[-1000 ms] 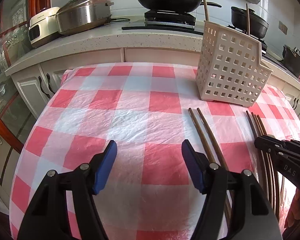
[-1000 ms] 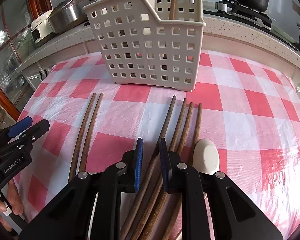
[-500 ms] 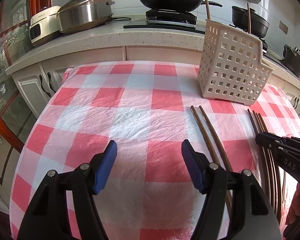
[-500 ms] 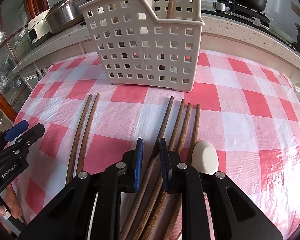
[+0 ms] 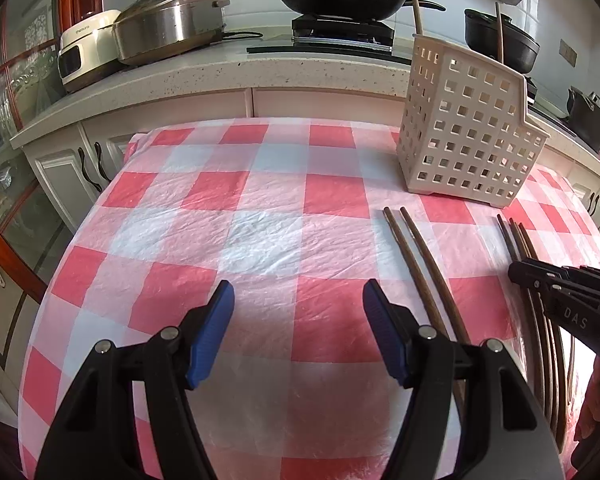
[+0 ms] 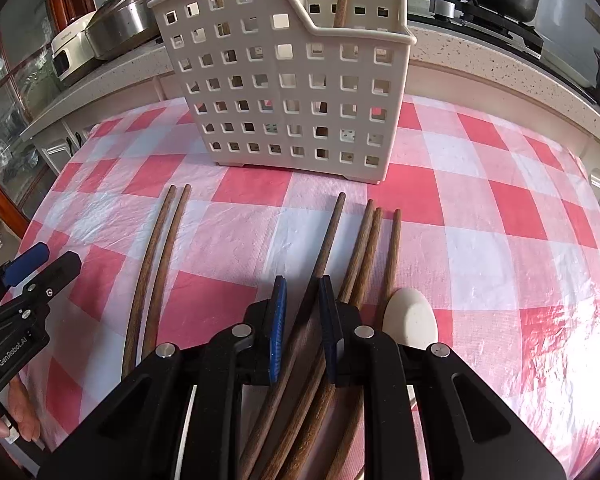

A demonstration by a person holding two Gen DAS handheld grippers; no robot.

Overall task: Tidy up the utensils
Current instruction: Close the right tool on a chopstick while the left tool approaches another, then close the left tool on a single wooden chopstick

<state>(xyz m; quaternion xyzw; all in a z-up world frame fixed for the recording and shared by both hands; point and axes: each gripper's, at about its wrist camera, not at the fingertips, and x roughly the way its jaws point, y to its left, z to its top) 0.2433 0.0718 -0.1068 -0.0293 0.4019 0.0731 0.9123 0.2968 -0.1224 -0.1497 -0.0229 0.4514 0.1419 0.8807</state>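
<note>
A white perforated utensil basket stands at the back of the checked table, with two wooden sticks upright in it; it also shows in the left wrist view. Several brown wooden chopsticks lie in front of it: a pair on the left and a bunch in the middle, beside a white spoon. My right gripper has its jaws narrowly apart around one chopstick of the bunch, low over the table. My left gripper is open and empty, left of the pair.
The table carries a red-and-white checked cloth. Behind it runs a kitchen counter with a rice cooker, a steel pot, a stove and a black pan. The table's edges fall away at left and right.
Both views have drawn slightly nearer the basket. The right jaws stay narrowly apart around the same chopstick. The left gripper stays open.
</note>
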